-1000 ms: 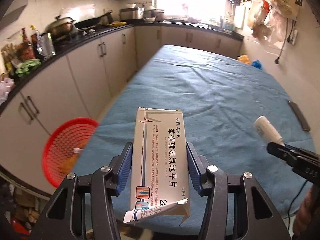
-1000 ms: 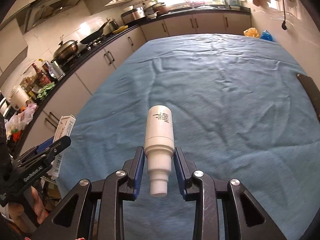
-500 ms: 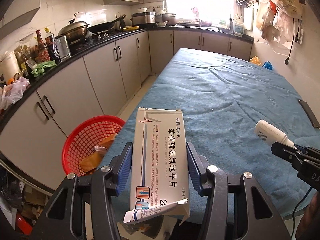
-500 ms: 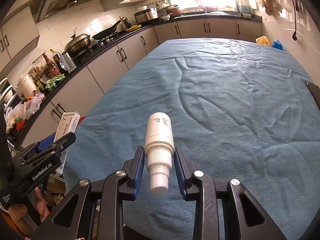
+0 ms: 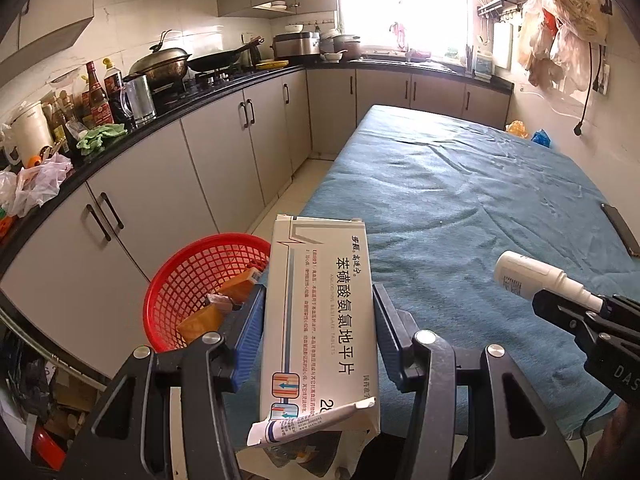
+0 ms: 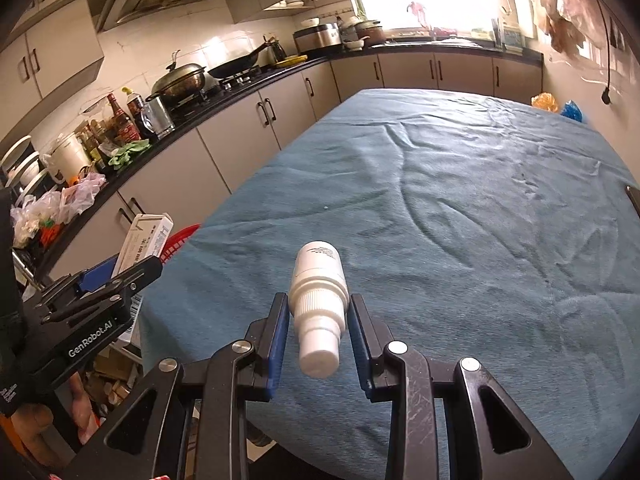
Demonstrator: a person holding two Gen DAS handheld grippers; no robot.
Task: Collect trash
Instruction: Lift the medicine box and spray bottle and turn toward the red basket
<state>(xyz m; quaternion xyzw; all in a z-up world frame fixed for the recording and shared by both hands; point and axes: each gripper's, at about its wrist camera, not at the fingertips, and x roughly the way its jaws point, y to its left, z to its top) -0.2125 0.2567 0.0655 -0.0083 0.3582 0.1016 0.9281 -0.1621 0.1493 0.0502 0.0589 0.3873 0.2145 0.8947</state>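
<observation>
My left gripper (image 5: 318, 300) is shut on a white medicine box (image 5: 320, 320) with printed text and a torn flap at its near end. It hovers at the table's left edge, just right of a red mesh basket (image 5: 188, 280) on the floor that holds brown wrappers. My right gripper (image 6: 319, 312) is shut on the neck of a small white bottle (image 6: 319, 280), above the blue cloth. In the right wrist view the left gripper (image 6: 120, 268) and its medicine box (image 6: 146, 240) appear at the left, with the red mesh basket (image 6: 178, 240) peeking out behind.
A blue cloth (image 5: 460, 208) covers the long table. A dark flat object (image 5: 622, 230) lies at its right edge. Grey cabinets (image 5: 200, 168) and a cluttered counter run along the left, with a narrow floor strip between. Bags hang on the right wall (image 5: 560, 20).
Both grippers have shifted toward the table's left edge. The red basket has come closer to the left gripper and shows more fully. Both holds are unchanged.
</observation>
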